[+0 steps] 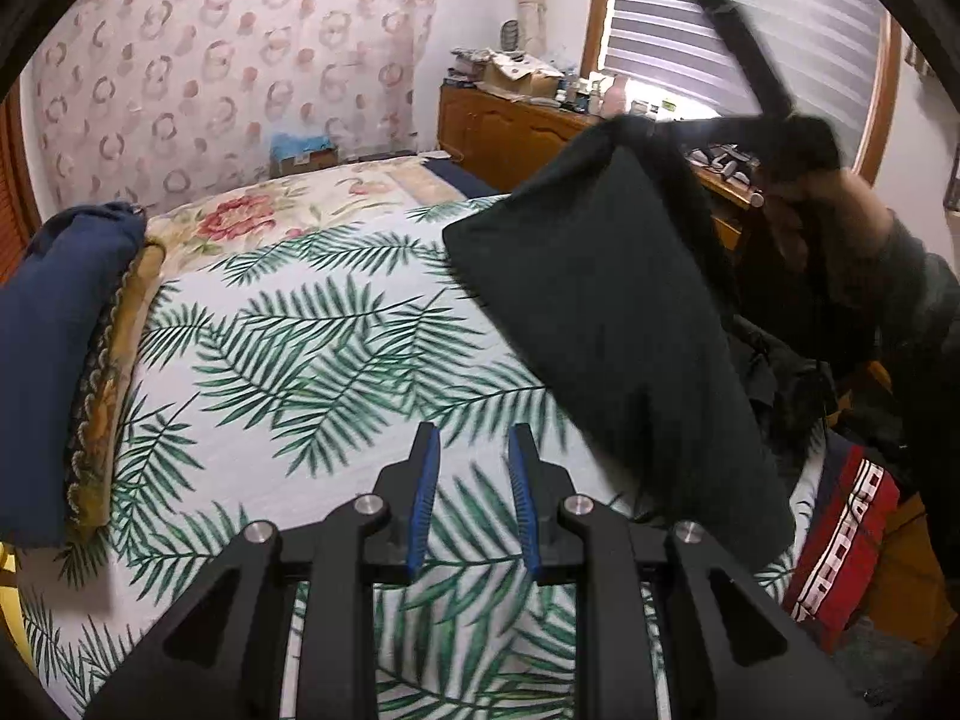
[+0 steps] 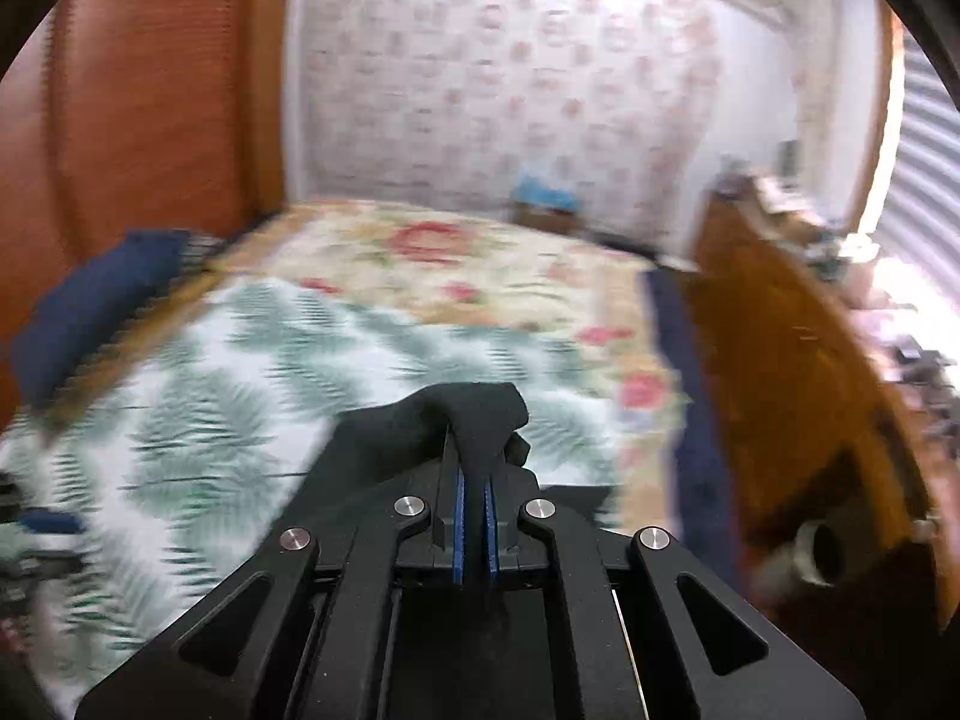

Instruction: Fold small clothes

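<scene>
A dark green-black garment [image 1: 612, 312] hangs in the air over the right side of the bed, lifted by one corner. In the right wrist view that corner [image 2: 474, 414] is bunched between the blue pads, with my right gripper [image 2: 475, 480] shut on it; this view is blurred. The person's hand and sleeve [image 1: 840, 228] show behind the cloth at the right. My left gripper [image 1: 474, 435] hovers over the palm-leaf bedspread [image 1: 300, 360], to the left of the hanging cloth's lower edge. Its jaws stand a little apart with nothing between them.
A navy pillow [image 1: 54, 330] lies along the bed's left edge. A heap of dark clothes [image 1: 780, 384] and a red patterned cloth [image 1: 840, 546] sit at the bed's right edge. A cluttered wooden dresser [image 1: 510, 126] stands beyond, under the window.
</scene>
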Demonstrator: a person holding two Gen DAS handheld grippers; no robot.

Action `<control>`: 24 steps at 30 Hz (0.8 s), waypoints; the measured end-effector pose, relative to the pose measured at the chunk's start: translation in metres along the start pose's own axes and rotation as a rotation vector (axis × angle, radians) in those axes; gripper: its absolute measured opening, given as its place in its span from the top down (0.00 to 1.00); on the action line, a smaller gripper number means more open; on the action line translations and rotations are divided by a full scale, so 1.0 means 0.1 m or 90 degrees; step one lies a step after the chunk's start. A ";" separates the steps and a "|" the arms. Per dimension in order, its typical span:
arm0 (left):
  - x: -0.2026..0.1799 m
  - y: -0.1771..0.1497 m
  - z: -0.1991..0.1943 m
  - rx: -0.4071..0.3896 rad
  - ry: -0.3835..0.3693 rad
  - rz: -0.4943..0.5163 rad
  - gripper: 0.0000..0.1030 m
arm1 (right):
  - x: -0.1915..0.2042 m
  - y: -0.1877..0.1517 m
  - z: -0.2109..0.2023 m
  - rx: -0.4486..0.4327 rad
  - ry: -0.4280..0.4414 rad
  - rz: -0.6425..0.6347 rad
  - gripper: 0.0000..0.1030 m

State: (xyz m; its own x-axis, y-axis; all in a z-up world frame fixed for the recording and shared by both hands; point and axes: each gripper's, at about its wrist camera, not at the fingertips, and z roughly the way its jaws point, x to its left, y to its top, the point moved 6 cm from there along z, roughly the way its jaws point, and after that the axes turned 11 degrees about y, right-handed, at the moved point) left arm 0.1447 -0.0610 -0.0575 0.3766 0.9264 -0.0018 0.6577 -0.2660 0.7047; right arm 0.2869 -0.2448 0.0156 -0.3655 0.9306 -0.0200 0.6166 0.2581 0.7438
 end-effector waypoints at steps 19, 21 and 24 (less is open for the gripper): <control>-0.29 -0.04 -0.10 -0.018 -0.027 0.003 0.79 | 0.80 -1.39 -0.37 0.071 0.132 0.010 0.51; -0.31 -0.04 -0.10 -0.017 -0.030 0.004 0.80 | 0.92 -1.46 -0.30 0.085 0.149 0.004 0.51; -0.34 -0.07 -0.09 -0.013 -0.036 0.006 0.80 | 0.96 -1.55 -0.14 0.116 0.135 -0.007 0.51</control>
State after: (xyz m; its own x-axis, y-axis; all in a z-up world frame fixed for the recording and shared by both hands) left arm 0.1214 -0.0885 -0.0565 0.4191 0.9073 -0.0341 0.6403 -0.2688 0.7195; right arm 0.1462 -0.1995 -0.0921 -0.4994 0.8570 0.1270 0.7198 0.3288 0.6114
